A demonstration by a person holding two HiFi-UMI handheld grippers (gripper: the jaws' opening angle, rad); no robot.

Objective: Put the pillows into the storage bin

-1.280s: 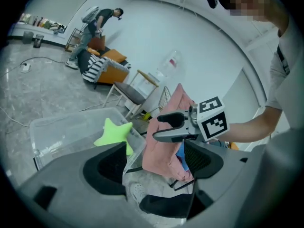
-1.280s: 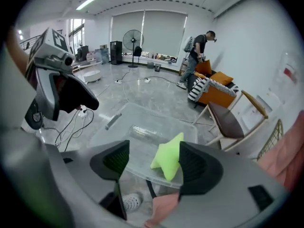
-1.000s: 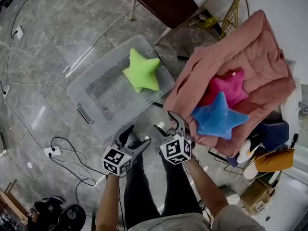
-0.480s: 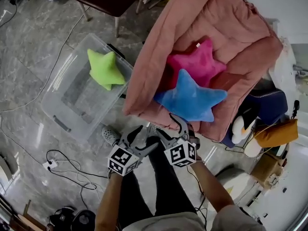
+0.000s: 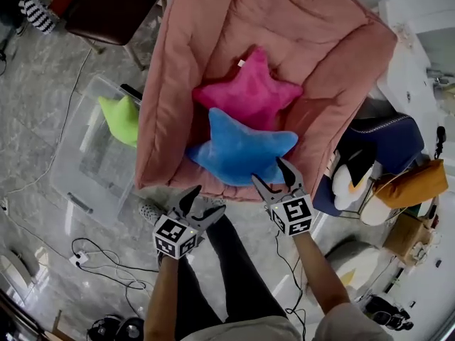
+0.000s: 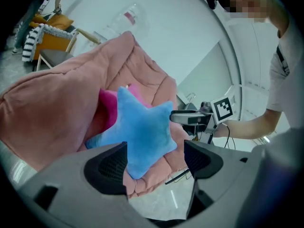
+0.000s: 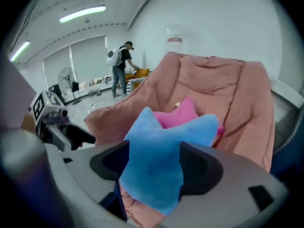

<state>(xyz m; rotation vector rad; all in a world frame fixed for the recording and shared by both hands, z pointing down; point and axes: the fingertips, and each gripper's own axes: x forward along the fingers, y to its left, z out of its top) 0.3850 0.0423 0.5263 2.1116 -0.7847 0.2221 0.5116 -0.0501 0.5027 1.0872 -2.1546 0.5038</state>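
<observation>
A pink beanbag chair (image 5: 213, 41) stands beside a clear storage bin (image 5: 75, 180) holding a green star pillow (image 5: 121, 118). On the chair, a blue star pillow (image 5: 238, 148) overlaps a pink star pillow (image 5: 249, 94). The right claw (image 5: 270, 173) gapes around the blue pillow's tip; the left claw (image 5: 201, 203) is open and empty.

The lounger (image 5: 213, 20) carries a blue pillow (image 5: 238, 148) and pink pillow (image 5: 249, 94); the floor (image 5: 43, 84) bears the bin (image 5: 85, 183).

Both forearms extend forward, left gripper (image 5: 201, 203) and right gripper (image 5: 273, 176) each with jaws apart.
</observation>
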